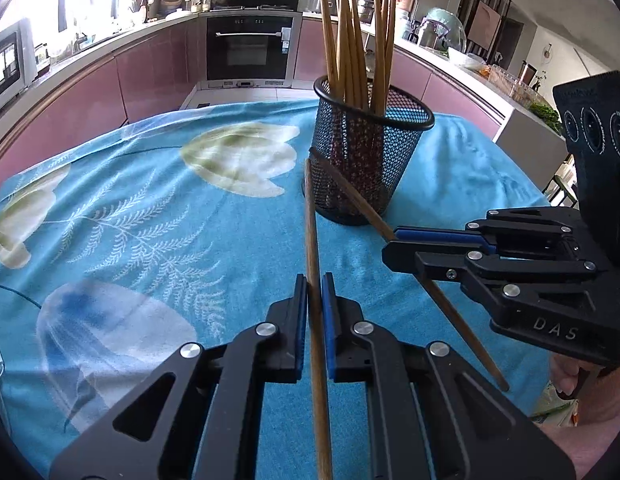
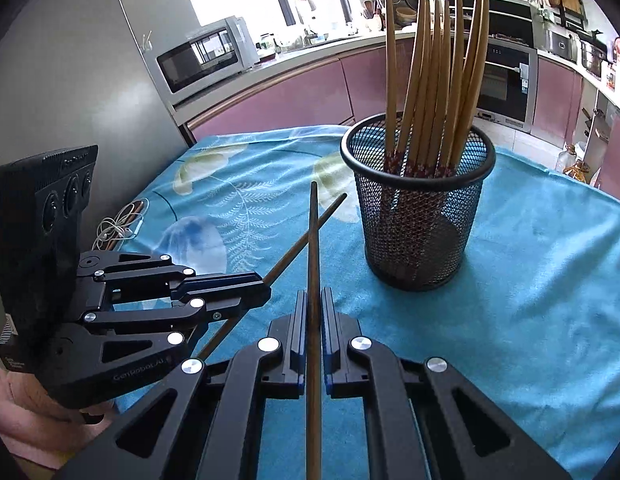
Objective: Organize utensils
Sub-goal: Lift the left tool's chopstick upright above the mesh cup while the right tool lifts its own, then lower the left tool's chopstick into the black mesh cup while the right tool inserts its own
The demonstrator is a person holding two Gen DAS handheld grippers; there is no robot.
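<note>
A black mesh cup [image 1: 369, 168] [image 2: 419, 216] stands upright on the blue floral cloth and holds several wooden chopsticks [image 1: 349, 40] [image 2: 429, 80]. My left gripper [image 1: 314, 280] [image 2: 266, 290] is shut on one brown chopstick [image 1: 311, 220] [image 2: 298, 246], whose tip points toward the cup's base. My right gripper [image 2: 313, 294] [image 1: 389, 242] is shut on a second chopstick [image 2: 313, 232] [image 1: 349, 192], and its far end lies against the cup's lower side. In the right wrist view the two held sticks cross just left of the cup. Both grippers hover above the cloth, side by side.
The blue cloth [image 1: 150, 208] covers the table up to its far edge. A tangle of white earphone cable [image 2: 118, 224] lies at the cloth's left edge. Pink kitchen cabinets, an oven [image 1: 248, 48] and a microwave [image 2: 206, 58] stand beyond. A hand [image 2: 26, 404] holds the left gripper.
</note>
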